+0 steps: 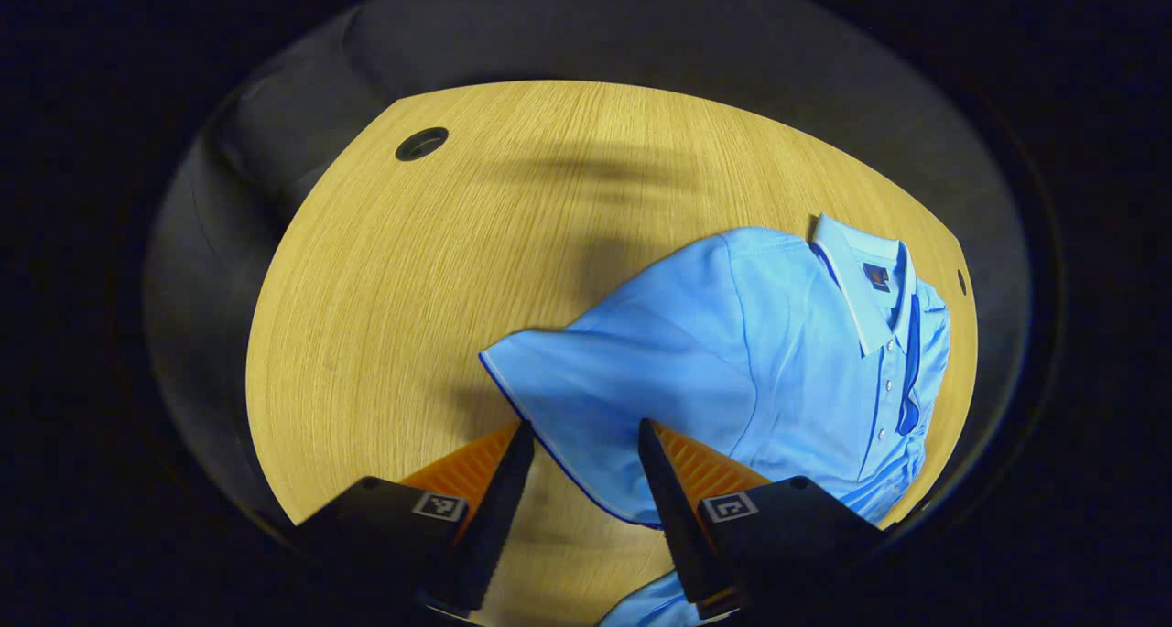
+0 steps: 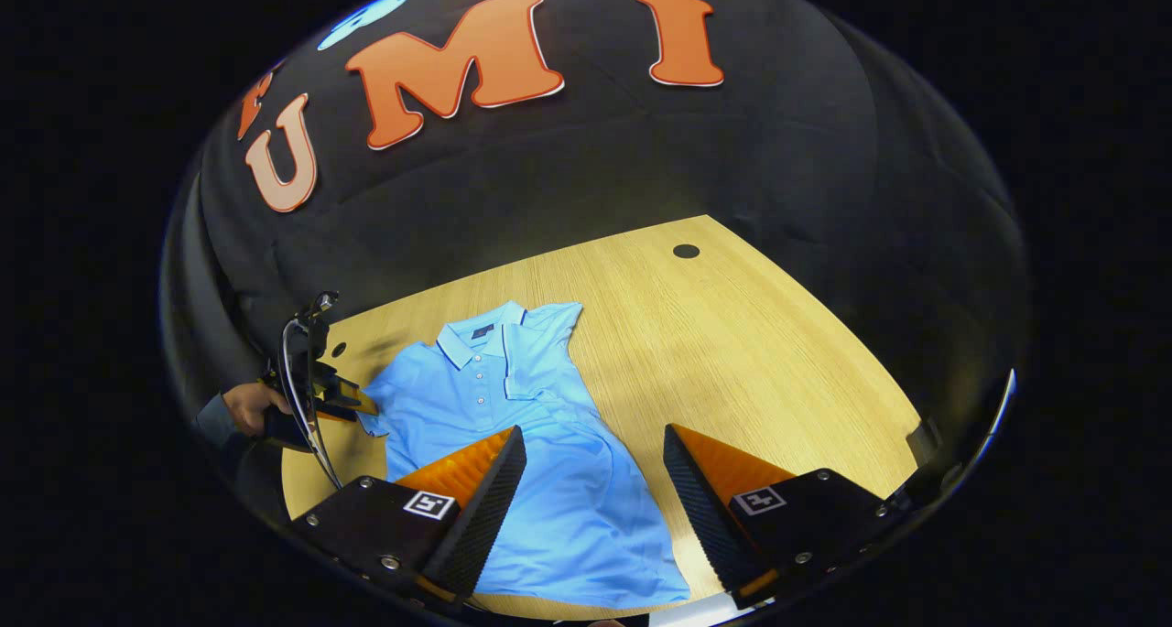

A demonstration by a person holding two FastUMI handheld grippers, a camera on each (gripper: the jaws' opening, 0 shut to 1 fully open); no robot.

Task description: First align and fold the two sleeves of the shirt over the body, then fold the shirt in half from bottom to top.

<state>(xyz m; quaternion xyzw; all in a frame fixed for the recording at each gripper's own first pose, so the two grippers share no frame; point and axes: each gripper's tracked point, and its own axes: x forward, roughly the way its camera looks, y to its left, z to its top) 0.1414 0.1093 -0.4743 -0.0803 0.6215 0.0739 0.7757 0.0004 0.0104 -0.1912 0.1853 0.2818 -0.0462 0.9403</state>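
Light blue polo shirt (image 2: 513, 407) flat on wooden table (image 2: 751, 352), right hand-held gripper (image 2: 593, 481) open above its hem, left hand-held gripper (image 2: 352, 403) at its sleeve

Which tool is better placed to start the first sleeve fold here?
Left. The left tool is open right at the sleeve hem, while the right tool hangs open above the shirt body.
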